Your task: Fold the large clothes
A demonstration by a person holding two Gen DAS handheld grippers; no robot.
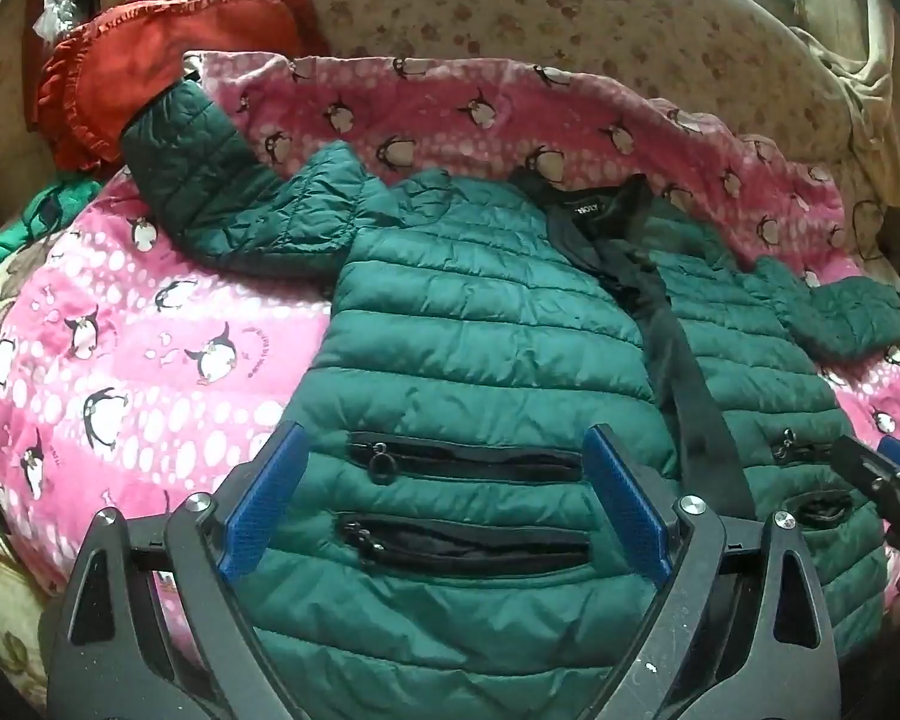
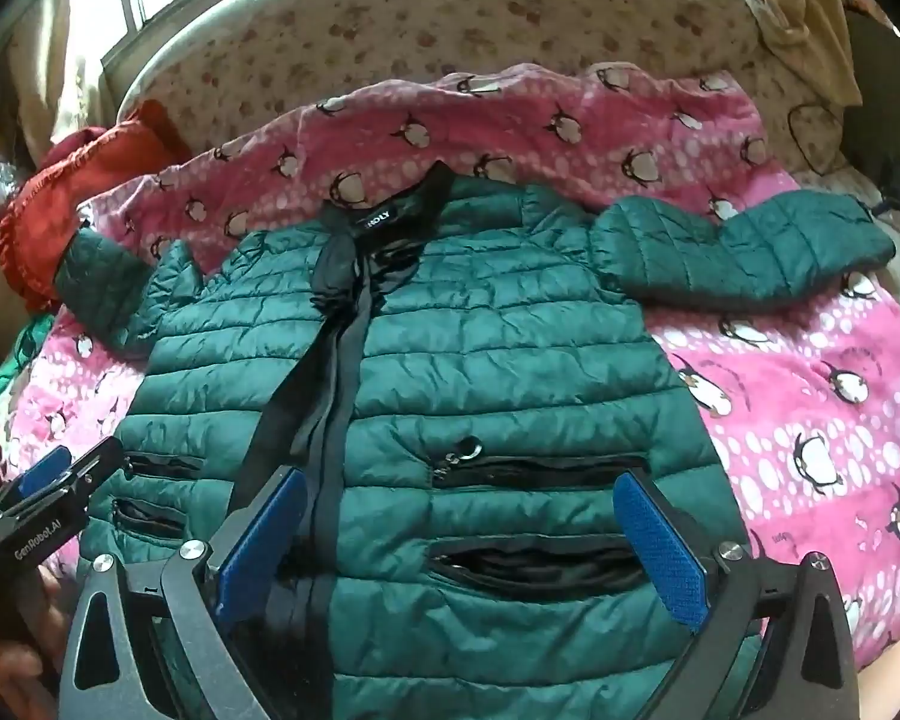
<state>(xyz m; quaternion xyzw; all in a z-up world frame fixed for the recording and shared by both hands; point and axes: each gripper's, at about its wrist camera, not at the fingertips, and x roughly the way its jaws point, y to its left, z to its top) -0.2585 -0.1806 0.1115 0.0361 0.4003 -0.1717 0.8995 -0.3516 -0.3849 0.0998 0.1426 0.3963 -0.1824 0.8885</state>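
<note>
A dark green quilted puffer jacket (image 1: 480, 324) lies flat, front up, on a pink penguin blanket; it also shows in the right wrist view (image 2: 480, 348). Its black zipper placket (image 2: 336, 354) runs down the middle, and both sleeves spread outward. My left gripper (image 1: 444, 492) is open and empty, above the jacket's left front panel with two zip pockets (image 1: 462, 462). My right gripper (image 2: 462, 534) is open and empty, above the right front panel's pockets (image 2: 534, 468). Each gripper shows at the edge of the other's view.
The pink penguin blanket (image 1: 120, 372) covers the bed. A red ruffled cushion (image 1: 126, 84) lies at the back left by the left sleeve. A beige spotted headboard (image 2: 450, 18) stands behind. Green cloth (image 1: 6, 240) lies at the far left edge.
</note>
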